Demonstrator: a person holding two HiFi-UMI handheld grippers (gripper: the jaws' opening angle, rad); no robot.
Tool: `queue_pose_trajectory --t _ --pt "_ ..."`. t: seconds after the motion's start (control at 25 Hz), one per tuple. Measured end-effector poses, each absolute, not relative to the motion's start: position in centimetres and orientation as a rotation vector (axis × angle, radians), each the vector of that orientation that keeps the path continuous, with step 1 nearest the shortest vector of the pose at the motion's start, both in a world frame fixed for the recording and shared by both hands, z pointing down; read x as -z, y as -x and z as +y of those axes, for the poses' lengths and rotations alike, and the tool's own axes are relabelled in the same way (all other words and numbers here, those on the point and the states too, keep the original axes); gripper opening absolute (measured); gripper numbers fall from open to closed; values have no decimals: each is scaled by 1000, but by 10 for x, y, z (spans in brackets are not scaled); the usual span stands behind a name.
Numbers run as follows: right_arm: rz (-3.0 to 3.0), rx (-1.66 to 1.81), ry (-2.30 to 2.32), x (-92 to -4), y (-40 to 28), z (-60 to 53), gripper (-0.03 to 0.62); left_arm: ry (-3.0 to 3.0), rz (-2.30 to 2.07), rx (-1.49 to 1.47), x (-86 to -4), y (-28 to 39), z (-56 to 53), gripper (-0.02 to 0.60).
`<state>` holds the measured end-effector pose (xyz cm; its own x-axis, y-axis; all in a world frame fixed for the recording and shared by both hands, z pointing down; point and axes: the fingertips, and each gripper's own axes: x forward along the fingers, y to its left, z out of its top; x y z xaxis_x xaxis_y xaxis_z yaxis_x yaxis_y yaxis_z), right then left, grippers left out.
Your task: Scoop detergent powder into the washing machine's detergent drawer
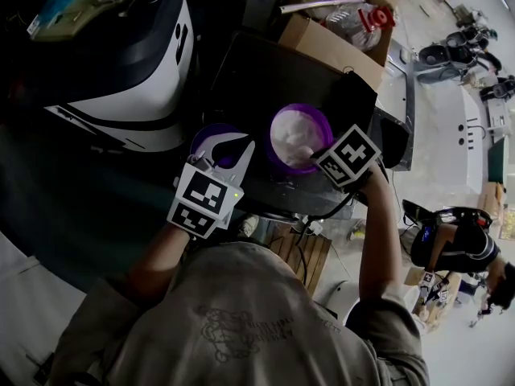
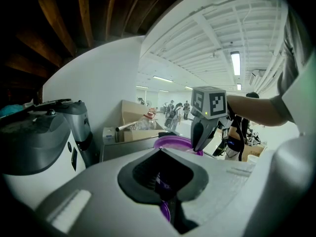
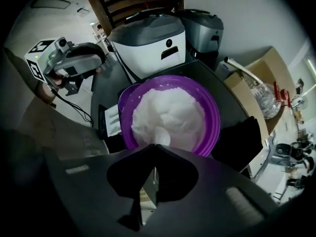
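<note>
A purple bowl heaped with white powder stands on a black table top. My right gripper hangs over the bowl's right side, shut on the handle of a white spoon whose bowl rests in the powder. Left of the bowl lies a second round purple piece, a lid by its look. My left gripper is shut on its rim. A white machine with a dark top stands at the far left.
An open cardboard box holding a clear plastic bottle sits behind the bowl. A second grey appliance stands beside the machine. Cables hang below the table's near edge. People and equipment stand far off on the right.
</note>
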<state>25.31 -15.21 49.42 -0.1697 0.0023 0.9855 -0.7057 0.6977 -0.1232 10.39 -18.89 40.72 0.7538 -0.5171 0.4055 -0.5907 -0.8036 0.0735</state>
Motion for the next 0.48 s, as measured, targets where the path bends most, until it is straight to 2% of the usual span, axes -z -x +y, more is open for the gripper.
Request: queue_pose_trajectory --t 0.48 --pt "-1918 -972 -679 -487 -232 -156 35 -2759 -865 -567 -411 -102 -187 0"
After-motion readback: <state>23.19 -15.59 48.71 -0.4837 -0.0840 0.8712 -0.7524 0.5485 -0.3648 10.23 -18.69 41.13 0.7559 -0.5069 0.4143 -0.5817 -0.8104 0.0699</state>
